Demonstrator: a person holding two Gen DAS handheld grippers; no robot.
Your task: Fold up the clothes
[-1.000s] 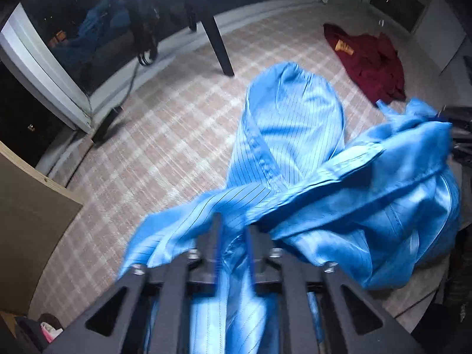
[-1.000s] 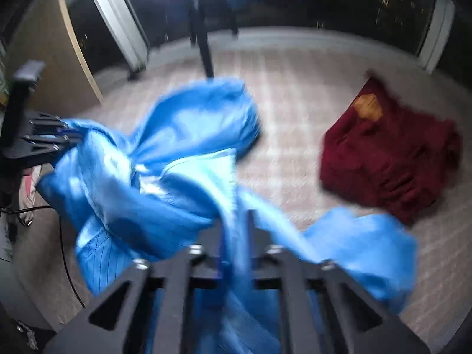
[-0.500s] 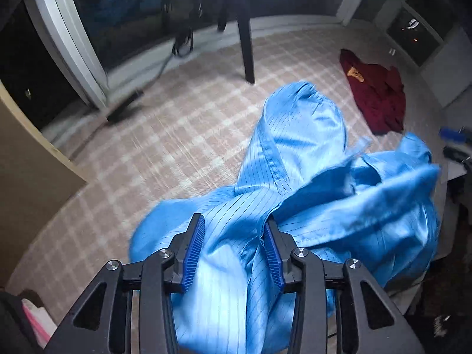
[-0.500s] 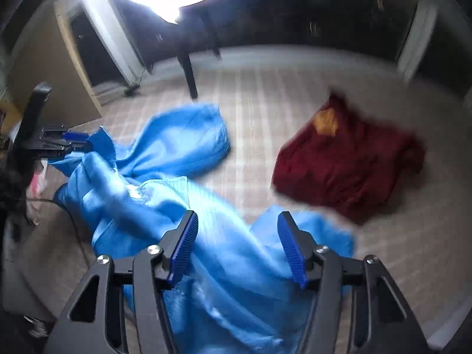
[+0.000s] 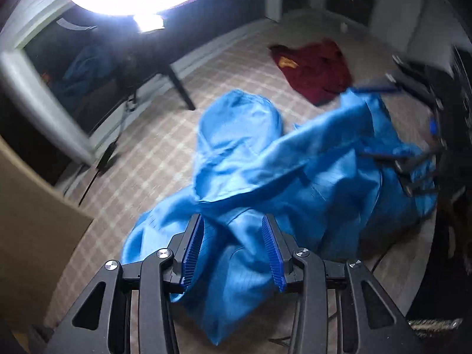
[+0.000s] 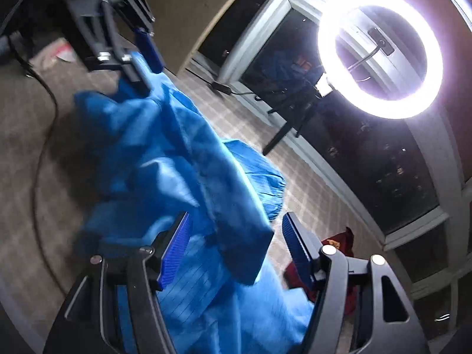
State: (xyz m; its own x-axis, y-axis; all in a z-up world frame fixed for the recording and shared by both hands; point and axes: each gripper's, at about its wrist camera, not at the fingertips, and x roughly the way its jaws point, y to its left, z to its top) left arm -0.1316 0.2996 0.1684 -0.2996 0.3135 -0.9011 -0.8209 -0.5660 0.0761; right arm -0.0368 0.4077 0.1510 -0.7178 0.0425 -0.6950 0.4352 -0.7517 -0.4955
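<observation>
A crumpled blue striped shirt (image 5: 265, 177) lies in a heap on the checked carpet (image 5: 153, 147); it also fills the right wrist view (image 6: 165, 162). My left gripper (image 5: 233, 244) is open, its blue pads either side of a fold of the shirt, not clamping it. My right gripper (image 6: 236, 244) is open too, with shirt cloth loose between its jaws. Each gripper shows blurred in the other's view: the right one (image 5: 413, 124) at the shirt's far edge, the left one (image 6: 129, 44) at the top left.
A dark red garment (image 5: 315, 67) lies on the carpet beyond the shirt; it also shows in the right wrist view (image 6: 336, 265). A bright ring light (image 6: 380, 53) on a black stand (image 5: 177, 82) stands by the dark windows. A brown panel (image 5: 26, 221) is at left. A cable (image 6: 44, 147) runs across the floor.
Both grippers went from shut on the shirt to open. The shirt has dropped into a heap. Both cameras have tilted upward, bringing the ring light into view.
</observation>
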